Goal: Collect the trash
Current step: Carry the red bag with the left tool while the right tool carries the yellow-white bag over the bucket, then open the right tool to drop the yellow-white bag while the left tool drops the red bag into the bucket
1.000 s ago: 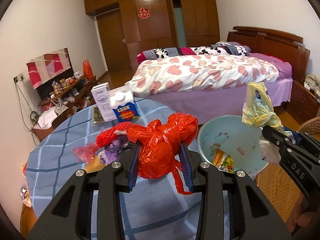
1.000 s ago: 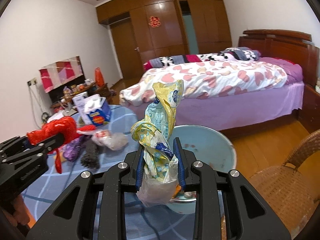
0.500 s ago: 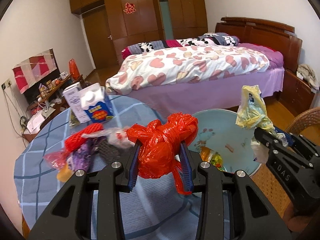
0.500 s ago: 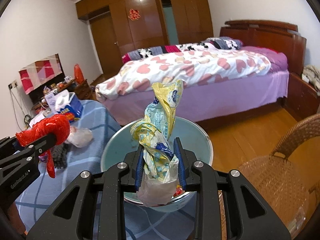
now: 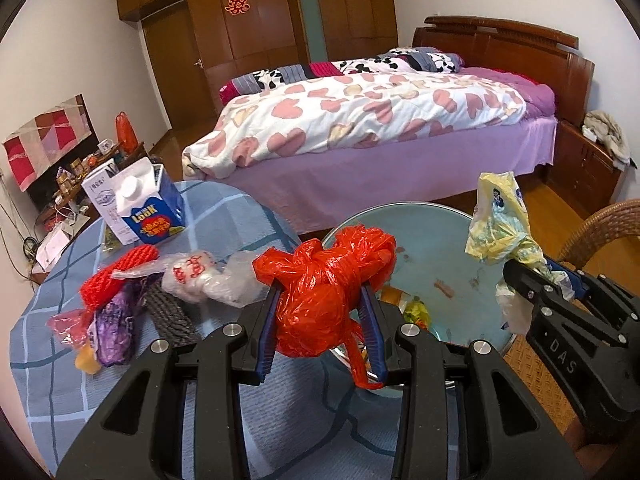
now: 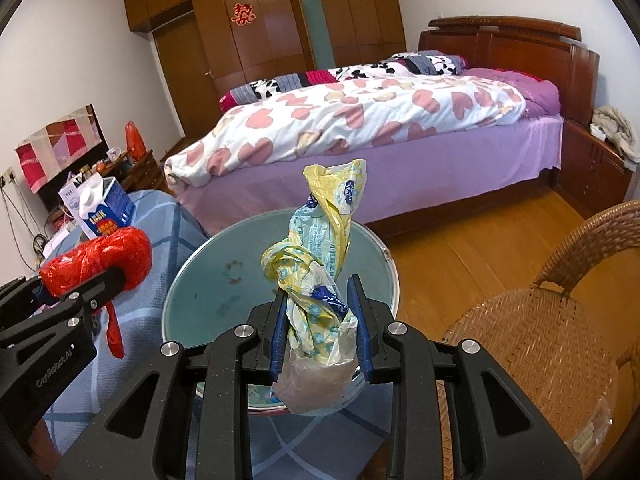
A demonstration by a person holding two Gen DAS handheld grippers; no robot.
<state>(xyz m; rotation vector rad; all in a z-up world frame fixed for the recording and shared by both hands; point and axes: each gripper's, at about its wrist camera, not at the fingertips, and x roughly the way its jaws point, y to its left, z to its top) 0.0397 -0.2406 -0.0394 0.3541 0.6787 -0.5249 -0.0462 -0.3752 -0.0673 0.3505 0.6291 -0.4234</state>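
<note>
Left wrist view: left gripper (image 5: 320,312) pinches a knotted red bag (image 5: 326,296); right gripper (image 6: 320,322) clamps a yellow wrapper (image 6: 320,264), both above the blue basin (image 6: 196,280).

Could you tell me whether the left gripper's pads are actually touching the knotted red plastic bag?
Touching. The left wrist view shows both blue pads pressed into the sides of the red plastic bag, with no gap.

A lived-in home bedroom. Shown by the wide bed (image 5: 376,120) under a heart-print quilt (image 5: 360,116), with a carved wooden headboard (image 5: 504,48) at its far end, a wall of brown wardrobes (image 5: 272,24) behind it, and a wicker chair (image 6: 552,320) nearer than its foot.
</note>
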